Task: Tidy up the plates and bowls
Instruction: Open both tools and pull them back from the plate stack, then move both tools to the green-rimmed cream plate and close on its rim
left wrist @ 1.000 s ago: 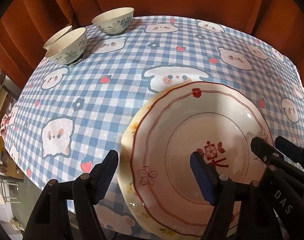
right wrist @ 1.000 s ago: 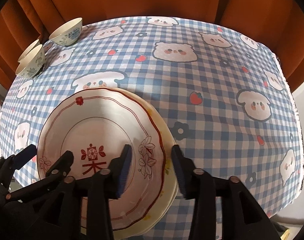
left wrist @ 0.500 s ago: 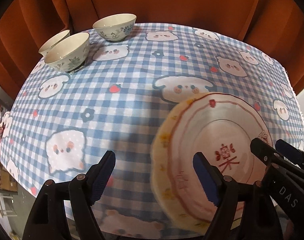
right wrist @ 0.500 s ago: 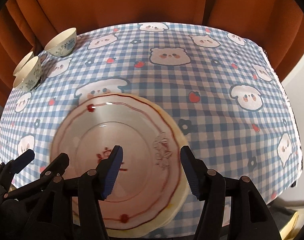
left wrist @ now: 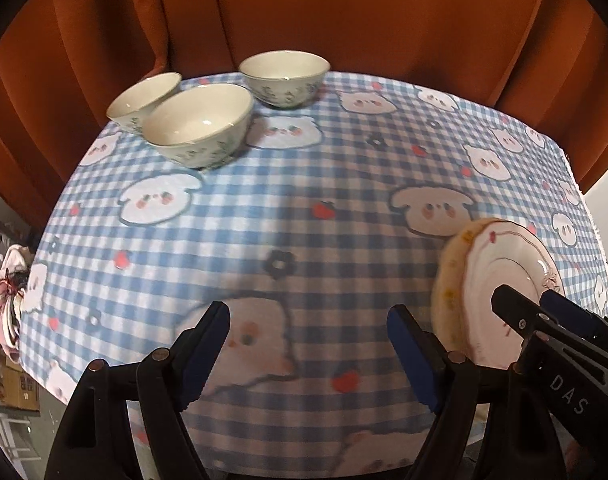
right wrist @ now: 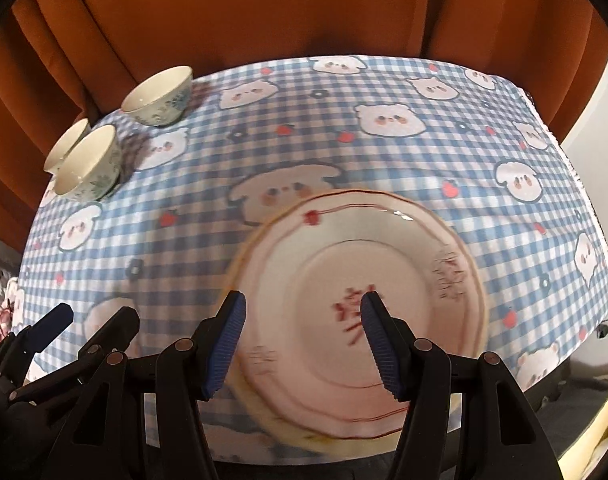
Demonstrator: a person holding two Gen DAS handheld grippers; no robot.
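Two stacked plates lie on the blue checked tablecloth (right wrist: 384,168): a white plate with red trim (right wrist: 344,264) on a yellow-rimmed plate (right wrist: 235,264). My right gripper (right wrist: 303,304) hovers open over the top plate, nothing between its pads. My left gripper (left wrist: 308,320) is open above bare cloth, left of the plate stack (left wrist: 500,264). Three white floral bowls stand apart at the far left: a near bowl (left wrist: 202,124), a second bowl (left wrist: 144,98) behind it, and a third bowl (left wrist: 286,76) farther right. The right gripper (left wrist: 544,312) partly hides the plates in the left wrist view.
An orange curtain (left wrist: 344,12) hangs close behind the table. The cloth drops off at the left edge, where pink clutter (left wrist: 4,280) and boxes sit below. The table's right edge (right wrist: 600,240) borders a pale wall. Open cloth lies between bowls and plates.
Both grippers have shifted left and drawn back from the plate rims they straddled. The plates now sit right of the left gripper and under the right one. Right jaws are wider.
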